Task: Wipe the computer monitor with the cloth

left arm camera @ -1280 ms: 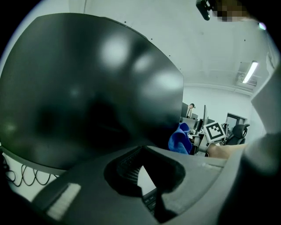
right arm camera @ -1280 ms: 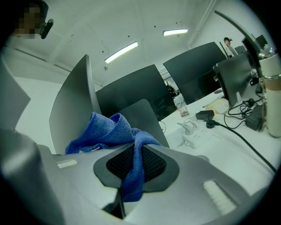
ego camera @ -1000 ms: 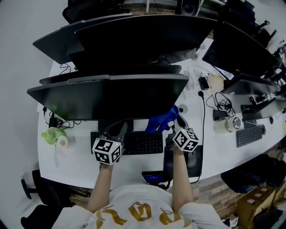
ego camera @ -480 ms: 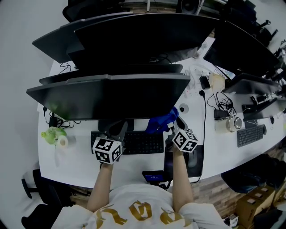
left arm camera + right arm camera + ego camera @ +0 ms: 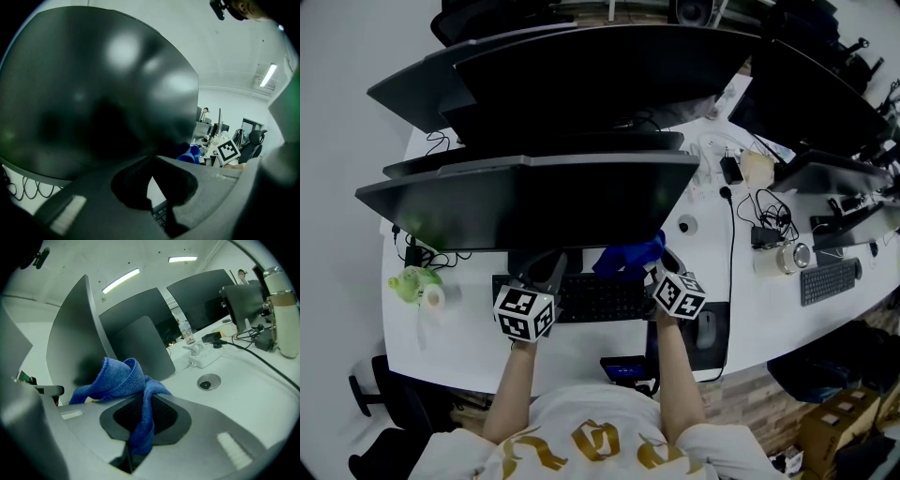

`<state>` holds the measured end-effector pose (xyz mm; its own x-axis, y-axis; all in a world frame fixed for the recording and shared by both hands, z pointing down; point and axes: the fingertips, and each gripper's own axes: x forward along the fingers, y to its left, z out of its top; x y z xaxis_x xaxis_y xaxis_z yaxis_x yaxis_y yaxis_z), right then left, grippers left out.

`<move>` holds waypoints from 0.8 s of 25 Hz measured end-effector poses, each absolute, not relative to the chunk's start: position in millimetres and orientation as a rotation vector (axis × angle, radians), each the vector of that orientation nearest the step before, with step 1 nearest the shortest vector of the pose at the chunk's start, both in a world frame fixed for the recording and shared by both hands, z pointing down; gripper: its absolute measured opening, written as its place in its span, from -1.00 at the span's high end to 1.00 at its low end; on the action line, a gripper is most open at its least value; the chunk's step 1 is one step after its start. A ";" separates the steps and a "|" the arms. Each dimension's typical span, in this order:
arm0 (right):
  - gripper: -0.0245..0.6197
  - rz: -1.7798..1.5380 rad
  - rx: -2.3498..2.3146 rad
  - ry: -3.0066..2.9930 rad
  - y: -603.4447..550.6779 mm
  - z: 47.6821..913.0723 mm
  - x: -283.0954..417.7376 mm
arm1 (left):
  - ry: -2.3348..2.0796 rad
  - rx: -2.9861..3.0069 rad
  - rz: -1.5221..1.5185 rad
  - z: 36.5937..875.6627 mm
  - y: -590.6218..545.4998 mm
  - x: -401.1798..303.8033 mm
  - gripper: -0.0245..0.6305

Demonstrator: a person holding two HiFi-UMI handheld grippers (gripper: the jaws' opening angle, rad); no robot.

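Observation:
The wide dark computer monitor (image 5: 525, 202) stands in front of me; its screen fills the left gripper view (image 5: 103, 93) and rises as a grey slab at the left of the right gripper view (image 5: 75, 333). My right gripper (image 5: 658, 270) is shut on a blue cloth (image 5: 628, 255), which sits bunched at the monitor's lower right corner. In the right gripper view the cloth (image 5: 122, 376) hangs pinched between the jaws of the right gripper (image 5: 140, 401). My left gripper (image 5: 546, 272) is under the monitor's lower edge near its stand, jaw tips together on nothing (image 5: 152, 158).
A black keyboard (image 5: 600, 298) lies under both grippers, with a mouse (image 5: 705, 328) to its right and a phone (image 5: 623, 368) at the desk edge. More monitors (image 5: 600, 75) stand behind. A green object (image 5: 411, 284) sits left; cables, a grommet (image 5: 208, 381) and a second keyboard (image 5: 830, 281) lie right.
My right gripper has moved a little left and toward me along the monitor's lower edge, carrying the blue cloth. The left gripper has stayed put.

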<state>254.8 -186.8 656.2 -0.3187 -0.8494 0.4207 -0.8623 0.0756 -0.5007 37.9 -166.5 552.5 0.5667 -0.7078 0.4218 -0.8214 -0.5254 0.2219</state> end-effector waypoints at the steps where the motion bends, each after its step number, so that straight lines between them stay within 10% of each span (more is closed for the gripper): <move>1: 0.70 1.094 1.818 -2.289 -186.6 657.1 253.5 | -1.241 2.405 0.396 553.1 -166.2 37.5 0.92; 20: 0.71 0.939 1.560 -2.399 -187.9 648.0 166.9 | -1.317 2.369 0.417 549.3 -158.9 18.7 0.92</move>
